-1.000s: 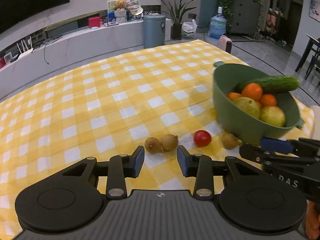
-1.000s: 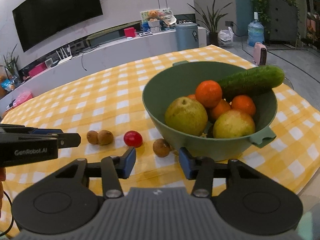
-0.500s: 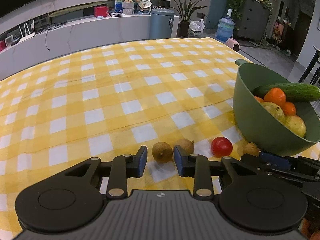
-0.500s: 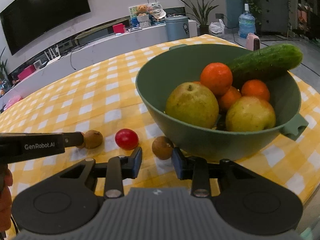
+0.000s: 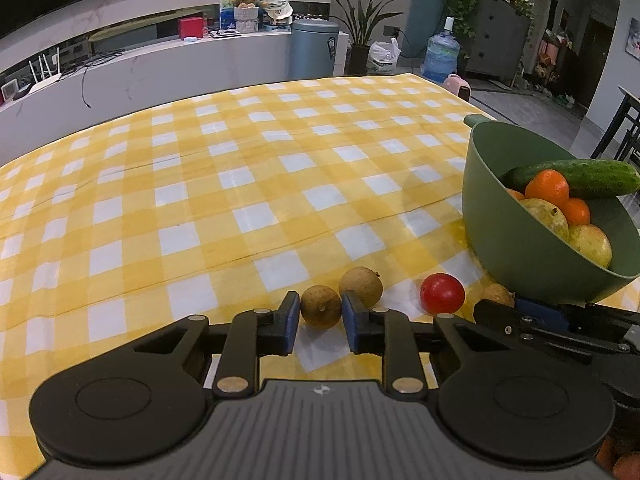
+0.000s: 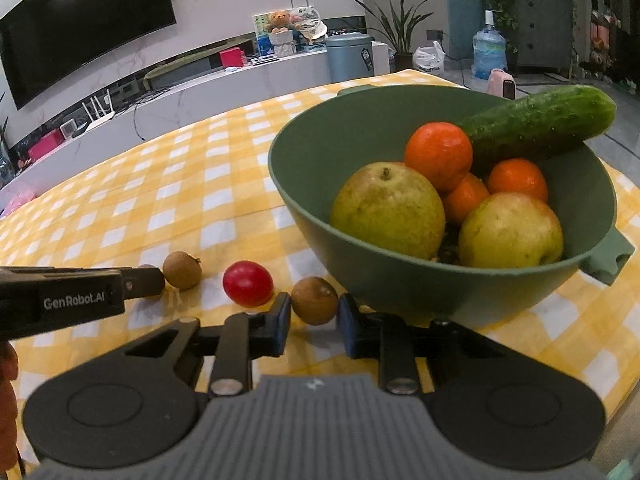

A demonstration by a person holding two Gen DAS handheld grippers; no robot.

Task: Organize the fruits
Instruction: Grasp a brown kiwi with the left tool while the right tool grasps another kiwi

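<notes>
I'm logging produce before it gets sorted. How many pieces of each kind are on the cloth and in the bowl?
Longans on the cloth: 3
Cherry tomato on the cloth: 1
Pears in the green bowl: 2
Tangerines visible in the bowl: 3
Cucumber: 1
Total: 10

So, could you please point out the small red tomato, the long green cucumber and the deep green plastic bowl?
Small red tomato (image 6: 248,283), right wrist view, middle of its skin.
Long green cucumber (image 6: 540,124), right wrist view, mid-length.
Deep green plastic bowl (image 6: 400,284), right wrist view, outer front wall.
</notes>
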